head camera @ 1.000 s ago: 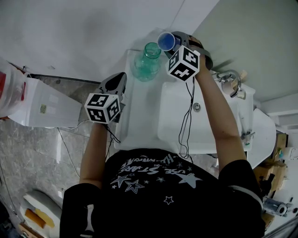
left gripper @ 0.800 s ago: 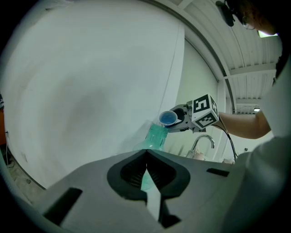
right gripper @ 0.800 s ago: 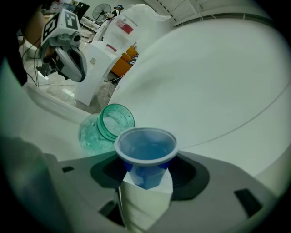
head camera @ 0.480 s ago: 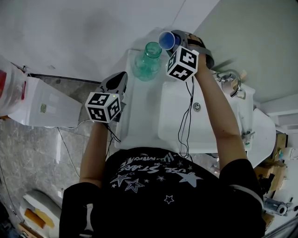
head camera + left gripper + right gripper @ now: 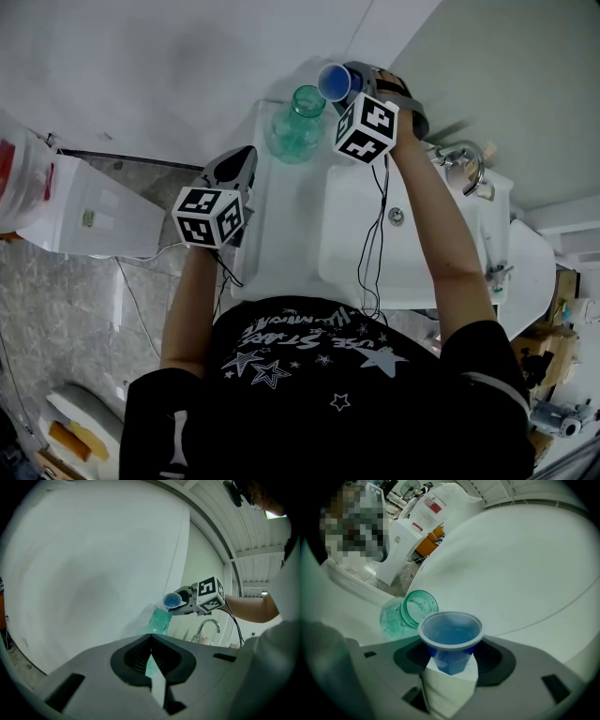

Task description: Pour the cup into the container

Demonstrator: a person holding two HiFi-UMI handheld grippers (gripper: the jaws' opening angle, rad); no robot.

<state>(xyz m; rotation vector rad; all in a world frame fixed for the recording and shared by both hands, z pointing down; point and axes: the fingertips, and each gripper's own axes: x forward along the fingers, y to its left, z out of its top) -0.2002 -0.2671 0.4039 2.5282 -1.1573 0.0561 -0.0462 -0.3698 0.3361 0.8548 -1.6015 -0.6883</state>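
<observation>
A small blue cup [image 5: 335, 82] is clamped in my right gripper [image 5: 343, 84], which is shut on it. The cup is tipped on its side, its rim just over the mouth of a green glass jar [image 5: 297, 124]. The jar stands on the white counter [image 5: 281, 225]. In the right gripper view the cup [image 5: 450, 639] sits between the jaws [image 5: 451, 660], with the jar [image 5: 405, 613] behind it on the left. No stream shows. My left gripper [image 5: 241, 161] hangs off the counter's left edge, shut and empty [image 5: 151, 644]. From there it looks at the cup [image 5: 172, 601] and jar [image 5: 160, 620].
A white sink basin [image 5: 375, 234] with a chrome faucet [image 5: 464, 164] lies right of the jar. A white cabinet [image 5: 84, 216] stands at the lower left on the floor. A plain white wall [image 5: 169, 66] rises behind the counter.
The right gripper with the cup has shifted very slightly toward the jar. The left gripper has kept still.
</observation>
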